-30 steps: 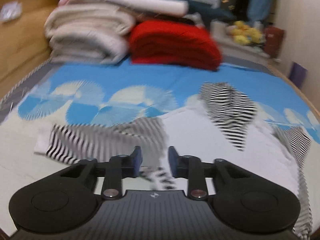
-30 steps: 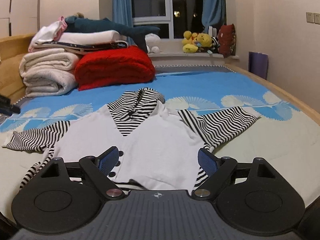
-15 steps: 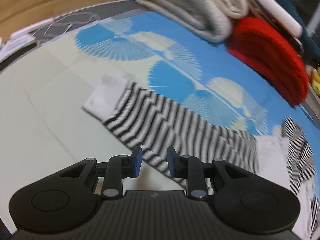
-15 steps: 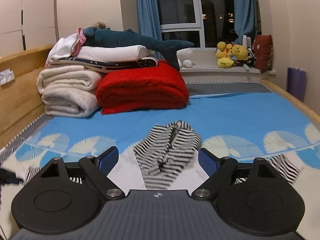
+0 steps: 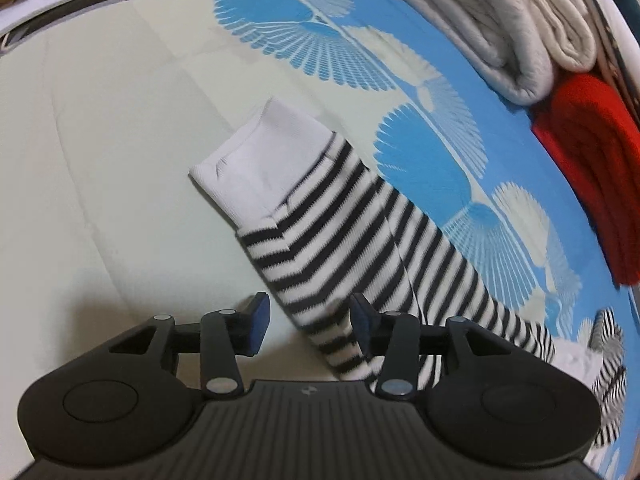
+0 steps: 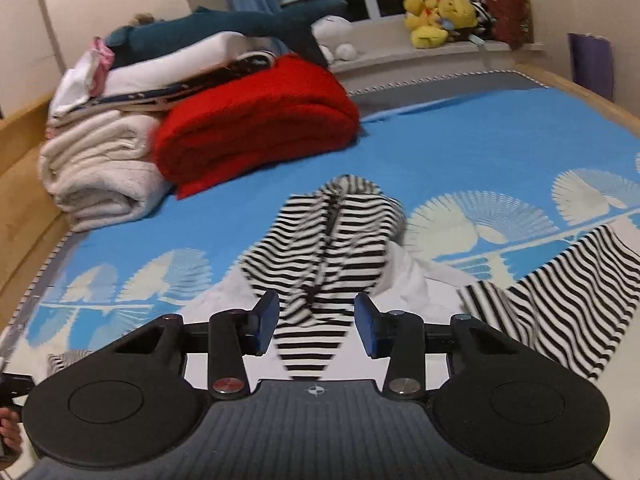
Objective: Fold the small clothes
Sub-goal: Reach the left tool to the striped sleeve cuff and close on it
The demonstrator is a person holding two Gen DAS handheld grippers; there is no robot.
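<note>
A small white hoodie with black-and-white striped sleeves and hood lies spread on the bed. In the left wrist view its left sleeve with a white cuff runs diagonally. My left gripper is open, low over the sleeve, its jaws on either side of the sleeve's lower edge. In the right wrist view the striped hood lies just ahead of my right gripper, which is open and empty. The other striped sleeve lies to the right.
Folded cream blankets and a red blanket are stacked at the bed's head, with a plush shark on top. Plush toys sit on the windowsill. A wooden bed frame borders the left side.
My left gripper has opened wider and moved closer over the striped sleeve. My right gripper has narrowed its opening somewhat and tilted down nearer the hood.
</note>
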